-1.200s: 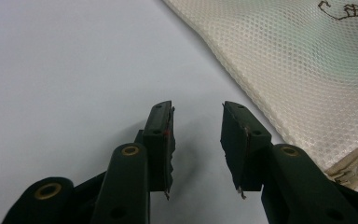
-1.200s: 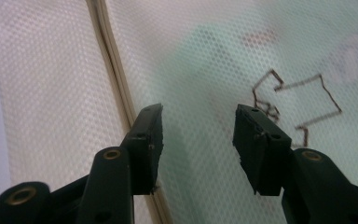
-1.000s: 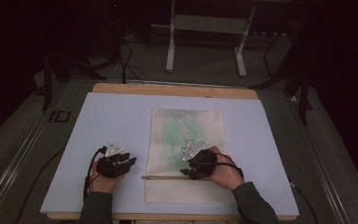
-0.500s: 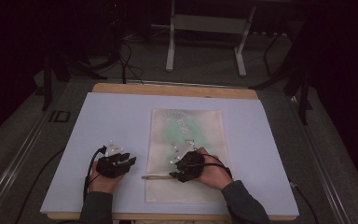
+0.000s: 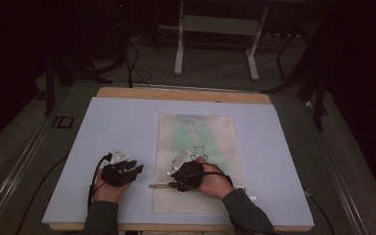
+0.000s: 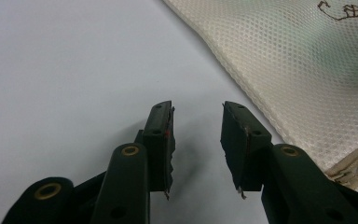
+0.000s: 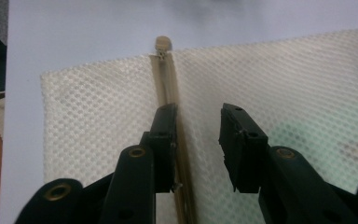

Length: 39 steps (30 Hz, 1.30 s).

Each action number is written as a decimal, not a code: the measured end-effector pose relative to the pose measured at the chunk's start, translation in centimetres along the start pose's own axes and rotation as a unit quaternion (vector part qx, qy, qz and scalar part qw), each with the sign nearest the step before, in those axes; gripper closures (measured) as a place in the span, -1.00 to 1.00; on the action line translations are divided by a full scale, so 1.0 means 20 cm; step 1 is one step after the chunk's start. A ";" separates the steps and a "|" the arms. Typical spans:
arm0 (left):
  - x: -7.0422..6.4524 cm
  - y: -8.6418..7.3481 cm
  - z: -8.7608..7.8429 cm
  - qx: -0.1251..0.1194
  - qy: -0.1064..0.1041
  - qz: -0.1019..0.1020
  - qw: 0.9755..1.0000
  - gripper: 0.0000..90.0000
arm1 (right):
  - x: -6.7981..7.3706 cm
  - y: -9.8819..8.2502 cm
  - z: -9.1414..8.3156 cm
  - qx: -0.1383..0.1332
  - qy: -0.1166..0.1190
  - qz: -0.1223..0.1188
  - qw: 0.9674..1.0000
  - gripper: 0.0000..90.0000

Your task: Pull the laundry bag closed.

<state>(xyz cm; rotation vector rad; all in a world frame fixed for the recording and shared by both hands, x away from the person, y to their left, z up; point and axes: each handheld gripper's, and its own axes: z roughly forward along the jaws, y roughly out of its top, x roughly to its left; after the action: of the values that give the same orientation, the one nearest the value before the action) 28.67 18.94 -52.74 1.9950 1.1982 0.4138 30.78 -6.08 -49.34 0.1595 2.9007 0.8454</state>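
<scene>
One mesh zipper bag (image 5: 196,161) lies flat on lavender table mat (image 5: 103,127), zipper along near end, pull tab (image 7: 162,44) at bag's edge. Two grippers: right gripper (image 7: 196,126) over zipper line, jaws just closing, half apart, gripping nothing; left gripper (image 6: 196,126) beside bag, jaws parted, empty. Zipper work seems barely begun.

"ID" marking on the floor mat (image 5: 61,122) left of the table, nothing else legible
</scene>
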 end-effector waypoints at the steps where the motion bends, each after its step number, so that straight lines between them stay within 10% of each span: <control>1: 0.00 0.00 0.00 0.002 0.003 0.007 1.000 0.41 | 0.00 0.01 0.01 0.000 0.002 -0.002 1.000 0.51; 39: -0.01 0.01 0.00 0.004 0.001 0.015 1.000 0.39 | 0.05 0.27 0.27 0.031 0.047 -0.015 0.998 0.69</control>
<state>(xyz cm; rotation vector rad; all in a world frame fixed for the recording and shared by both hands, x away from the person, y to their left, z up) 28.71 18.63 -52.59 2.0225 1.1749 0.4260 30.85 1.49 -51.08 0.0822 3.0103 0.7798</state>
